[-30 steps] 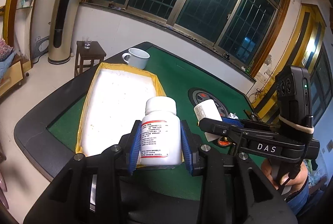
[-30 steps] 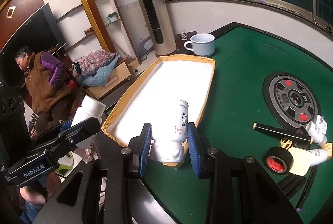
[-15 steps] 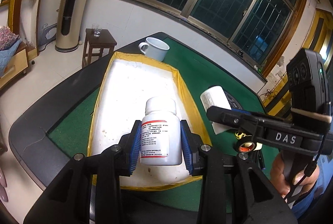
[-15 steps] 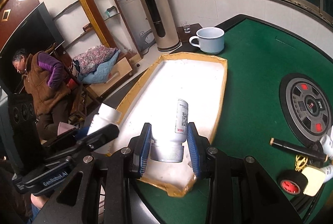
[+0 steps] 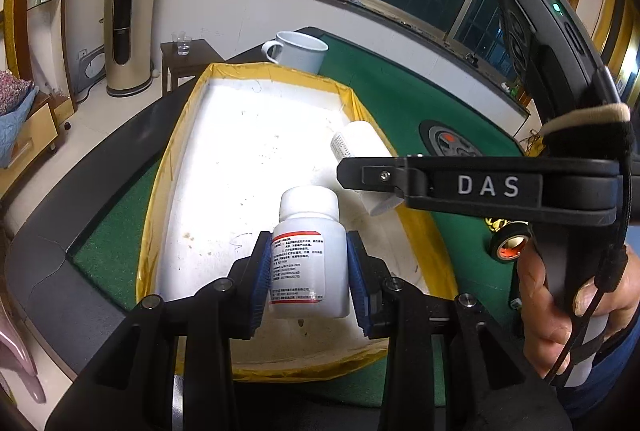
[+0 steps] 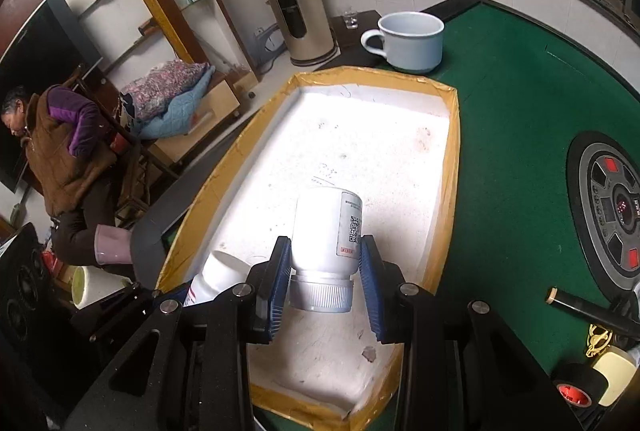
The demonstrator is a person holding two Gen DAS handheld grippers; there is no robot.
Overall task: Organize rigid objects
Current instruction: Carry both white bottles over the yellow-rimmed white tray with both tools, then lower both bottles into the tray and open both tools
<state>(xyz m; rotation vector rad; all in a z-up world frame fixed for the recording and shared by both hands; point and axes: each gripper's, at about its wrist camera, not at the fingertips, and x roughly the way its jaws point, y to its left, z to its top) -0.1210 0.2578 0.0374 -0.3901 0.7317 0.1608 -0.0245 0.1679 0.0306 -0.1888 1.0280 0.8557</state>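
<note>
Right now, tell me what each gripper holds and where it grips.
The left gripper holds an upright white pill bottle by its body. The right gripper holds another white bottle near its ribbed cap end, cap toward the camera.

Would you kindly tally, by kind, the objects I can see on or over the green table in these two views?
White pill bottles: 2, one in the left gripper, one in the right gripper
Foam trays: 1
Mugs: 1
Black tape rolls: 1
Black pens: 1
Total: 6, leaving out the cluttered bits at the table's right edge, too cropped to sort.
</note>
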